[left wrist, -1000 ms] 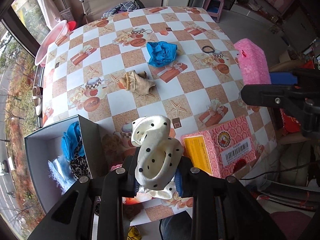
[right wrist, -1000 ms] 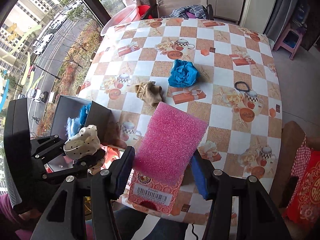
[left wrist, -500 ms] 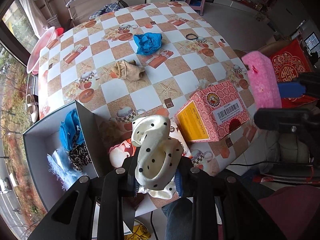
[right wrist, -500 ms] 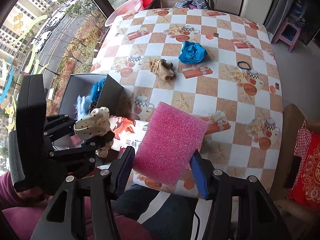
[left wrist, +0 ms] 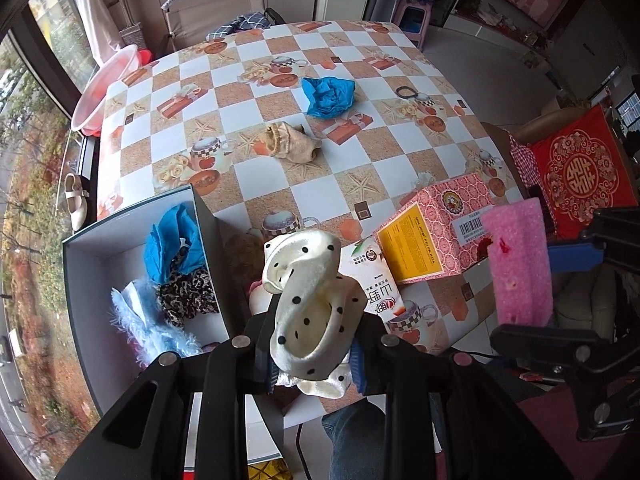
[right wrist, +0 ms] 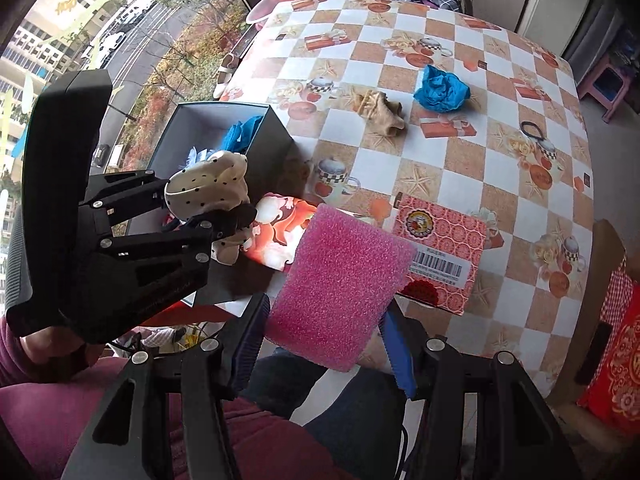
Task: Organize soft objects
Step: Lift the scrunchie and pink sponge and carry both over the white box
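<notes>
My left gripper (left wrist: 314, 350) is shut on a cream polka-dot scrunchie (left wrist: 312, 304), held above the table's near edge beside a grey open box (left wrist: 92, 280); the same scrunchie (right wrist: 212, 188) shows in the right wrist view. Inside the box lie a blue cloth (left wrist: 172, 236), a leopard-print piece (left wrist: 186, 296) and a light blue fluffy item (left wrist: 148, 324). My right gripper (right wrist: 322, 344) is shut on a pink foam sponge (right wrist: 340, 284), off the near table edge over the person's lap. On the table rest a beige sock (left wrist: 290, 142) and a crumpled blue cloth (left wrist: 328, 94).
A pink patterned carton (left wrist: 436, 224) and a small drink carton (left wrist: 372, 276) lie near the front edge. A black hair tie (left wrist: 406, 91) sits at the right. A pink basin (left wrist: 104, 88) stands beyond the far left corner, and a red cushion (left wrist: 580, 176) lies at the right.
Both grippers have drawn back toward the near table edge, each keeping hold of its item. The box and cartons now appear farther up in both views.
</notes>
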A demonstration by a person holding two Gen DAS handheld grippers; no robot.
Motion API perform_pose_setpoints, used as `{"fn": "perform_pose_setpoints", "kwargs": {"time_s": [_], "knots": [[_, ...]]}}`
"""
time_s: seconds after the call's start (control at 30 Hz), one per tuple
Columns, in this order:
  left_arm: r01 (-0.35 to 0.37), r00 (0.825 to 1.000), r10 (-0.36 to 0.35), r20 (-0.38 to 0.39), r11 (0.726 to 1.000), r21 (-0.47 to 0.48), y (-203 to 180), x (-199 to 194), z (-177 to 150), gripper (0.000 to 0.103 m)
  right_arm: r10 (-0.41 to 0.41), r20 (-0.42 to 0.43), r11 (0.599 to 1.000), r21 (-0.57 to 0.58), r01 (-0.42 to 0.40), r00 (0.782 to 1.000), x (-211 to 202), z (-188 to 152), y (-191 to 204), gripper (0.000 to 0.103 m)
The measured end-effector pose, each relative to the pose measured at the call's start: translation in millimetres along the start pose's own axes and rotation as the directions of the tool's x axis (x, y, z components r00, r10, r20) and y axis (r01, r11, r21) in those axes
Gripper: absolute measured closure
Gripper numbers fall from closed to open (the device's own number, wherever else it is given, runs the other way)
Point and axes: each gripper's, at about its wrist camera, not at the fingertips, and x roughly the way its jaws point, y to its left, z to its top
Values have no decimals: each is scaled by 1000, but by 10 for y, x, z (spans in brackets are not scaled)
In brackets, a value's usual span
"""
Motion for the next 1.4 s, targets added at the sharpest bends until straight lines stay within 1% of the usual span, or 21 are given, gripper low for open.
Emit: {"fn": "perform_pose_setpoints", "kwargs": {"time_s": [0.23, 0.43, 0.6, 0.83, 1.2, 1.4], "knots": [[-15, 1000, 17, 19, 996, -86, 264, -59, -120, 73, 7, -21, 996, -84, -9, 1000, 86, 166, 290, 46], [-21, 999, 27, 35, 984, -175, 498, -104, -227, 73, 0, -41, 988, -155, -6, 999, 169, 315, 540, 46], [-33, 998, 46, 46, 970, -242, 696, -160, -332, 73, 0, -44, 977, -214, -10, 999, 223, 425, 724, 46], [-51, 997, 66, 37, 948, -314, 890, -187, -489, 73, 17, -49, 960, -278, -30, 999, 302, 525, 954, 46], [-69, 996, 84, 23, 917, -394, 1056, -192, -714, 73, 29, -80, 943, -329, -54, 996, 422, 546, 1113, 46], [-84, 995, 98, 9, 892, -444, 1172, -185, -825, 73, 39, -82, 933, -353, -65, 996, 464, 609, 1214, 46]]}}
